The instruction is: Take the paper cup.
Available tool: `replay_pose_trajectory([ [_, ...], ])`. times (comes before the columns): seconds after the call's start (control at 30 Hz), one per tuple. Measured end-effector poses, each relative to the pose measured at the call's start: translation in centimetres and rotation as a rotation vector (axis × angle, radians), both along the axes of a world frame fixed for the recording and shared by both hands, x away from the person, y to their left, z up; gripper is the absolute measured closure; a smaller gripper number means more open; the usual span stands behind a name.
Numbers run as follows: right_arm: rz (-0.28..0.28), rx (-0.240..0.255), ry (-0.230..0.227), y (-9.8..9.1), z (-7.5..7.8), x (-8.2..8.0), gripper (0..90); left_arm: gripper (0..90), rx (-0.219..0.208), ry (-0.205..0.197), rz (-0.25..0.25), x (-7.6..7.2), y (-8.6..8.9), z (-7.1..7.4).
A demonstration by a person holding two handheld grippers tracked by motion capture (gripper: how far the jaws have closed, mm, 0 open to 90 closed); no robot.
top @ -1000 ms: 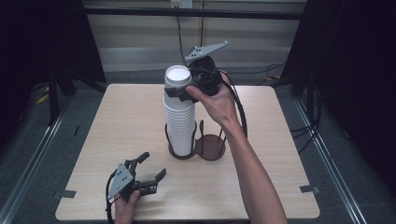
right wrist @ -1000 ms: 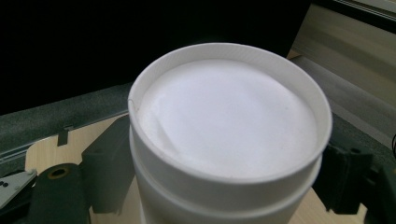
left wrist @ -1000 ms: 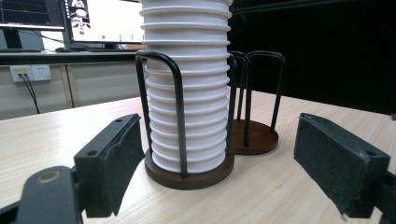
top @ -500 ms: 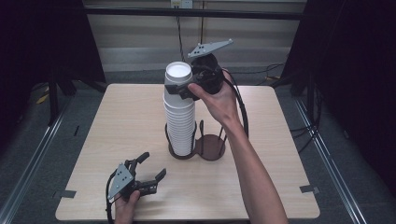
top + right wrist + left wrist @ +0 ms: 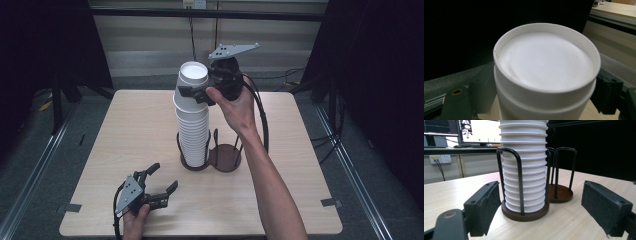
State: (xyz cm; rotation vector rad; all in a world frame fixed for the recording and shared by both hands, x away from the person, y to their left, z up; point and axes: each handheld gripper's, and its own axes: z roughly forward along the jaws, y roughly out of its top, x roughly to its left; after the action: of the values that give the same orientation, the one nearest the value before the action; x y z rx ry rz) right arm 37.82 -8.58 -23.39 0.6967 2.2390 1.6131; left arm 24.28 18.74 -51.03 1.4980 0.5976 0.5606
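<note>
A tall stack of upturned white paper cups (image 5: 192, 135) (image 5: 524, 170) stands in one ring of a dark two-place wire holder (image 5: 226, 158) at the table's middle. My right gripper (image 5: 193, 91) (image 5: 544, 91) is up at the stack's top. Its jaws have just been closing and now press both sides of the top cup (image 5: 194, 75) (image 5: 546, 62), so it is shut on that cup. Near the front left edge my left gripper (image 5: 164, 177) (image 5: 544, 207) lies low on the table, open and holding nothing. It points at the stack's foot.
The holder's second ring (image 5: 560, 193) is empty, to the right of the stack. The light wooden table (image 5: 125, 130) has bare surface on all sides of the holder. Dark curtains and a floor rail surround it. The right gripper's cable (image 5: 262, 120) hangs beside the forearm.
The right gripper's jaws have drawn in on the top cup. Gripper and cup have shifted slightly up and to the right. The left gripper has stayed put.
</note>
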Motion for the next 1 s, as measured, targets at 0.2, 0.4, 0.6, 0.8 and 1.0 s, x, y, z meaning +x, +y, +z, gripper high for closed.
replay_pose_trajectory([
  [0.2, -0.002, 0.028, -0.019, -0.1, 0.1, -0.2, 20.0, 15.5, 0.000, 0.000, 0.000, 0.0, 0.0, 0.0],
  [0.4, -0.010, 0.060, -0.038, -0.3, 0.4, -0.4, 20.2, 15.5, 0.000, -0.001, 0.000, 0.0, 0.0, 0.0],
  [0.6, -0.016, 0.091, -0.057, -0.5, 0.7, -0.8, 20.3, 15.5, 0.000, 0.000, 0.000, 0.0, 0.0, 0.0],
  [0.8, -0.020, 0.122, -0.075, -0.7, 1.0, -1.0, 20.4, 15.5, 0.000, 0.000, 0.000, 0.0, 0.0, 0.0],
  [1.0, -0.027, 0.150, -0.084, -0.8, 1.3, -1.2, 20.4, 15.5, 0.000, 0.000, 0.000, 0.0, 0.0, 0.0],
])
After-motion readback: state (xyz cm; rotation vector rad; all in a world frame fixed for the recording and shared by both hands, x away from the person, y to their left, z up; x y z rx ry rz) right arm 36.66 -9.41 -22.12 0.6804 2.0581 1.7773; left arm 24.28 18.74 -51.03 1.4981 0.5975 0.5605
